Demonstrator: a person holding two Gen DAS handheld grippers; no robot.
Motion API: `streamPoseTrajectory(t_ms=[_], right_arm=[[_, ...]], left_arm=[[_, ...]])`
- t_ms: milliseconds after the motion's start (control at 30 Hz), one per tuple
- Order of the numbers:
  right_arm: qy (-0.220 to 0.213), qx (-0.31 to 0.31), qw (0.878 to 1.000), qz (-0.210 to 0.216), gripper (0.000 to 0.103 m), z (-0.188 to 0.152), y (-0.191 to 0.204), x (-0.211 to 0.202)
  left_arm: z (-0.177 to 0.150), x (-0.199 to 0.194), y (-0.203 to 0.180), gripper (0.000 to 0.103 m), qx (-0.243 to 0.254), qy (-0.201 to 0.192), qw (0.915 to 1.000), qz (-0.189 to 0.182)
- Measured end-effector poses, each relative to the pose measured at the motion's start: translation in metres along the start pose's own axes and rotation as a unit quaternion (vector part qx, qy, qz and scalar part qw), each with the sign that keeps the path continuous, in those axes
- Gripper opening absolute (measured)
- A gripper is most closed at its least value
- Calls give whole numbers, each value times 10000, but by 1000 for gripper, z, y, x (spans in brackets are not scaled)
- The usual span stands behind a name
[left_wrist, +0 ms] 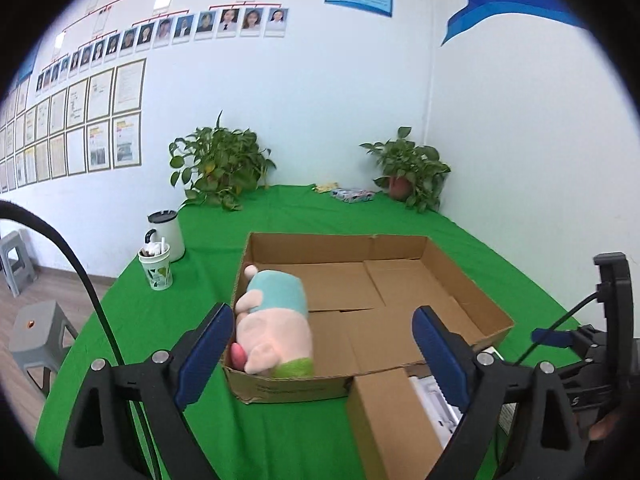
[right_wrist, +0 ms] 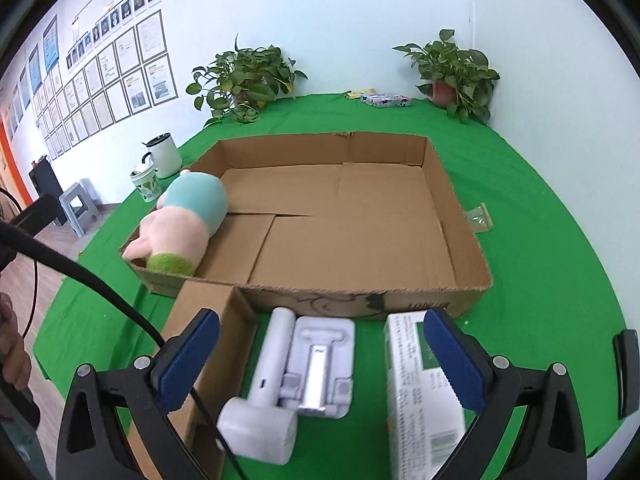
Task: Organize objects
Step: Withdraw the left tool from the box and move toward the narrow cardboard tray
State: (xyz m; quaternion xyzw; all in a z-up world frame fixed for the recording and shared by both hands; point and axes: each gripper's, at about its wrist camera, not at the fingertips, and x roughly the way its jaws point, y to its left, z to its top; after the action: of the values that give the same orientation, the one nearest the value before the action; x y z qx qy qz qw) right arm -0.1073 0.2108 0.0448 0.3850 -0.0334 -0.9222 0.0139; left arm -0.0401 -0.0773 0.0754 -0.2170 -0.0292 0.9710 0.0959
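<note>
A shallow open cardboard box (left_wrist: pixel 472 304) (right_wrist: pixel 460 240) lies on the green tablecloth. A pink plush toy with a teal top (left_wrist: pixel 276 320) (right_wrist: pixel 188 216) lies inside along its left wall. My left gripper (left_wrist: pixel 320 344) is open and empty, just before the box's near wall. My right gripper (right_wrist: pixel 320 360) is open and empty above a white handheld device (right_wrist: pixel 260 400) and its white tray (right_wrist: pixel 320 364). A white-and-green carton (right_wrist: pixel 416 400) stands by the right finger. A small brown box (left_wrist: pixel 392 416) (right_wrist: pixel 200 344) stands at the left.
A white kettle (left_wrist: pixel 166 234) and a patterned cup (left_wrist: pixel 156 268) stand at the table's left edge. Two potted plants (left_wrist: pixel 220 164) (left_wrist: pixel 408 168) and a packet (left_wrist: pixel 354 194) sit at the back. A small clear bag (right_wrist: pixel 480 218) lies right of the box. Grey stools (left_wrist: pixel 36 332) stand on the floor.
</note>
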Motion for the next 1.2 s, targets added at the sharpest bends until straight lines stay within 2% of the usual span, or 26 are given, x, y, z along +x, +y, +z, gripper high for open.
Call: streamPoseTrajectory(t_ms=[167,333,600,800,1067,1200], right_arm=[[-292,-33,9995,-104,102,-17,17,-27],[-501,38,9986,-160,102,-32,9,-39],[-469,106,9988,-30,102,-61,-3,-43],[-393,127,9991,37,102,-77,-10,-44],[-363,57,9990,253,102,-78,-8,-42],[-227,33,9991,345,102,-83,-8,-36]], left_arm=[[-9,-10,-16,91,25,-13,10000,43],[-23,-14,-27,91,30,40,9998,187],[-43,-10,-39,91,-9,341,9986,392],[-51,-12,-48,90,2,407,9989,252],[-57,-13,-46,90,-171,582,9980,165],[-61,-8,-44,90,-338,818,9960,-109]])
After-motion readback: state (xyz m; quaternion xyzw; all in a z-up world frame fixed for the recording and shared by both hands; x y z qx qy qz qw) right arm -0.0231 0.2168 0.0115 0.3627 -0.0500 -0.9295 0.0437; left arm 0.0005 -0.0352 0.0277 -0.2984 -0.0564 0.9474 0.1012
